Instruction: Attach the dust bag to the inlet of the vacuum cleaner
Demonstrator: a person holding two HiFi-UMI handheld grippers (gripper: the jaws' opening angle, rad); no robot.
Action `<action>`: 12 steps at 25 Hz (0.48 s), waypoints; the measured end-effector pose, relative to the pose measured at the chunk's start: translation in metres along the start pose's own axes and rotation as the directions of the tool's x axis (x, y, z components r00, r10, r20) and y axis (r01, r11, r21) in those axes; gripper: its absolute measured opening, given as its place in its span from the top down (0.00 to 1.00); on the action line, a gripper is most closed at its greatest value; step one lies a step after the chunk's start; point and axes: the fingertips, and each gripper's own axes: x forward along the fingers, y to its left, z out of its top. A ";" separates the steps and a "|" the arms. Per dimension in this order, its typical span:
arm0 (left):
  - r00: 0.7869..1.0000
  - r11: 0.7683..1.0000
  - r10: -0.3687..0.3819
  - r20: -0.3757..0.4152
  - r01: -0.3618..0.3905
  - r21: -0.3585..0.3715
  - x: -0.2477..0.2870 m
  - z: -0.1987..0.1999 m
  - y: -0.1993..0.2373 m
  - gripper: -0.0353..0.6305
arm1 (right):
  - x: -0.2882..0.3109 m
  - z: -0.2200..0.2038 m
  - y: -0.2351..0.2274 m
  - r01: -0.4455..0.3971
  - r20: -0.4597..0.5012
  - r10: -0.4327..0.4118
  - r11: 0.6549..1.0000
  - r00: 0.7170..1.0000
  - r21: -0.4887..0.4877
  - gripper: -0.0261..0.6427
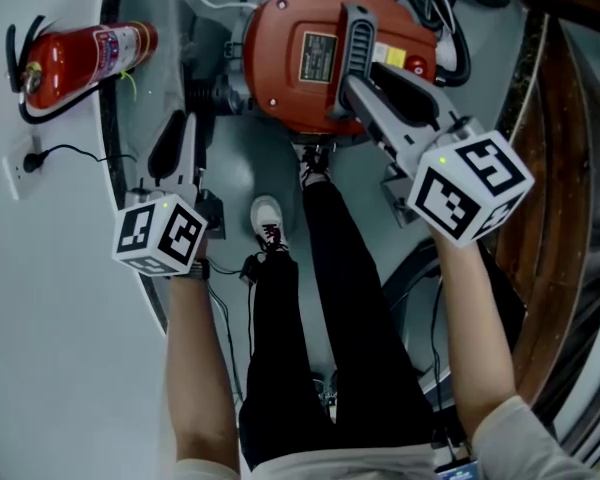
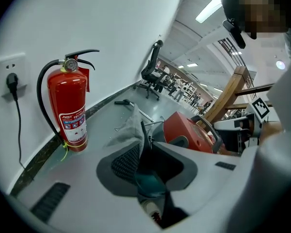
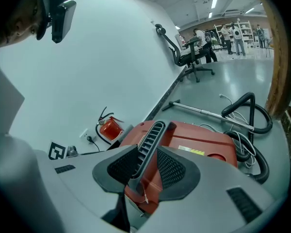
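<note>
- 2 grippers, both clenched: left gripper [image 2: 141, 152] pinches the grey bag [image 2: 127, 126] by its edge.
- Right gripper [image 3: 146, 163] clamps the handle [image 3: 151, 140] of the vacuum [image 3: 199, 144].
- The bag sits just beside the vacuum, near an extinguisher [image 2: 68, 108].

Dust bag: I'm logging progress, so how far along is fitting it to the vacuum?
Done: both grips made. In hand: left gripper pinches the grey dust bag; right gripper clamps the handle of the red vacuum cleaner. Remaining: the bag hangs beside the body, no inlet connection visible.
</note>
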 end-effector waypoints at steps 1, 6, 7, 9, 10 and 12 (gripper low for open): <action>1.000 1.000 0.002 -0.008 -0.002 0.005 0.001 -0.001 0.000 0.82 | 0.000 0.000 0.000 0.001 0.001 -0.001 1.000 1.000 0.002 0.78; 0.999 0.997 0.038 -0.033 -0.036 0.063 0.003 -0.002 0.000 0.82 | 0.000 0.000 0.000 0.006 0.007 -0.006 1.000 1.000 0.008 0.78; 0.998 0.997 0.050 -0.036 -0.047 0.068 0.004 -0.002 0.001 0.83 | 0.000 0.000 0.000 0.006 0.006 -0.006 1.000 1.000 0.008 0.78; 0.997 0.996 0.066 -0.043 -0.063 0.069 0.005 -0.003 0.001 0.84 | 0.000 0.001 0.000 0.007 0.005 -0.007 1.000 1.000 0.009 0.78; 0.996 0.995 0.071 -0.049 -0.067 0.074 0.004 -0.003 0.001 0.85 | 0.000 0.000 0.000 0.008 0.006 -0.008 1.000 1.000 0.009 0.78; 0.995 0.993 0.077 -0.066 -0.071 0.100 0.003 -0.002 0.002 0.87 | 0.000 0.000 0.000 0.011 0.006 -0.011 1.000 1.000 0.011 0.78</action>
